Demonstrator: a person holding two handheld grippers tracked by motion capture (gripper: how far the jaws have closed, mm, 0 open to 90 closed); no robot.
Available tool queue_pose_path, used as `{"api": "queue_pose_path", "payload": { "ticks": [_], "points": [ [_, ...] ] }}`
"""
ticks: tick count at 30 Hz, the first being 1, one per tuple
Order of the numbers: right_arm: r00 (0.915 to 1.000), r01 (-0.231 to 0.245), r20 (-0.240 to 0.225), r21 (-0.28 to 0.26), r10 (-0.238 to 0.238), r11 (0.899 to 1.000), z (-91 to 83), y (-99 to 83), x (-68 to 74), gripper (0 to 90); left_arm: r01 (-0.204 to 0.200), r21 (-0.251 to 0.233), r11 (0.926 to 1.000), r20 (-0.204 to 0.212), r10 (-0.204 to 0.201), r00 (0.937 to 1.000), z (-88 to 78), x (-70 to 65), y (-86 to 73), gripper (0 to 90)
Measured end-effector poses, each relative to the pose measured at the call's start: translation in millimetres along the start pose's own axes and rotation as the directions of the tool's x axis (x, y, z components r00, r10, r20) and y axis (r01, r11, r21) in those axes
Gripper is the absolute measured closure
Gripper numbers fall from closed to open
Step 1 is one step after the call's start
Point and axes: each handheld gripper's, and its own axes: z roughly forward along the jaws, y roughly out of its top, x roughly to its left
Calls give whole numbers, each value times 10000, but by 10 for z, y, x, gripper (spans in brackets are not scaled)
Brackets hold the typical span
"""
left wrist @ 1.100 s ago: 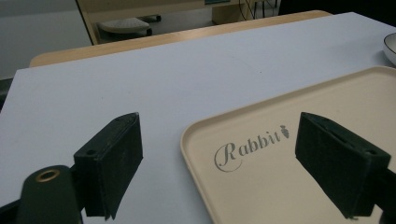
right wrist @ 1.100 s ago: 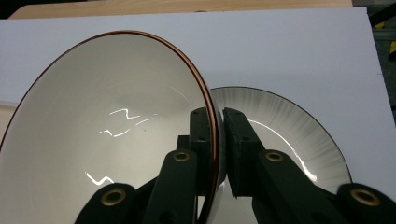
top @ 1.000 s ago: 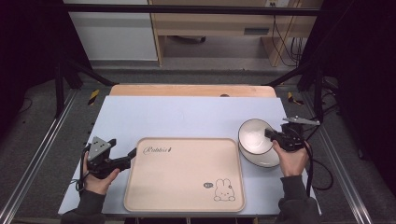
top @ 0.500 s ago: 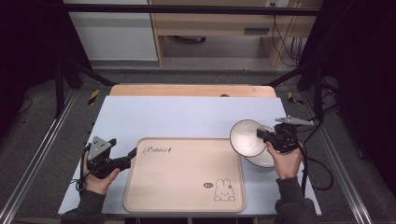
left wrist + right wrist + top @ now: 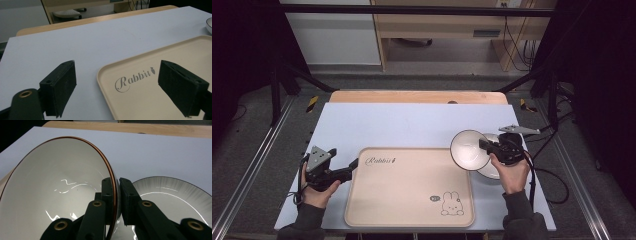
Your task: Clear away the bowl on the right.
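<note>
Pale blue tabletop [image 5: 412,125] fills the scene under dark framing. At the left, the left hand-held gripper [image 5: 353,166] rests with its jaws spread wide at the corner of a beige tray [image 5: 407,200] (printed "Rabbit", with a small bunny). Farther right, the right hand-held gripper [image 5: 484,145] pinches the rim of a white bowl [image 5: 468,150], tilted and lifted just above a white plate [image 5: 492,171] beside the tray.
</note>
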Motion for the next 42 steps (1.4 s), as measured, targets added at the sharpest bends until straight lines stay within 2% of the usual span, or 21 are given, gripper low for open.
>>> {"api": "queue_pose_path", "payload": {
  "ticks": [6, 14, 19, 31, 42],
  "points": [
    [9999, 65, -87, 5, -65, 10000, 11, 10, 61, 827, -68, 19, 10000, 33, 68, 10000, -7, -5, -5, 146],
    [9979, 390, -521, 130, -383, 9992, 91, 27, 215, 826, -58, 37, 10000, 23, 58, 10000, 2, -7, -7, 146],
    [9971, 430, -638, 231, -414, 9988, 134, 27, 289, 826, -62, 39, 10000, 34, 61, 10000, 1, -4, -9, 146],
    [9909, 887, -1041, 301, -852, 9956, 236, 63, 475, 826, -37, 42, 10000, 22, 37, 10000, 1, 2, -15, 145],
    [9848, 1042, -1430, 349, -982, 9939, 349, 116, 629, 826, -95, 72, 9999, 32, 95, 10000, 9, -14, -20, 145]
  ]
}}
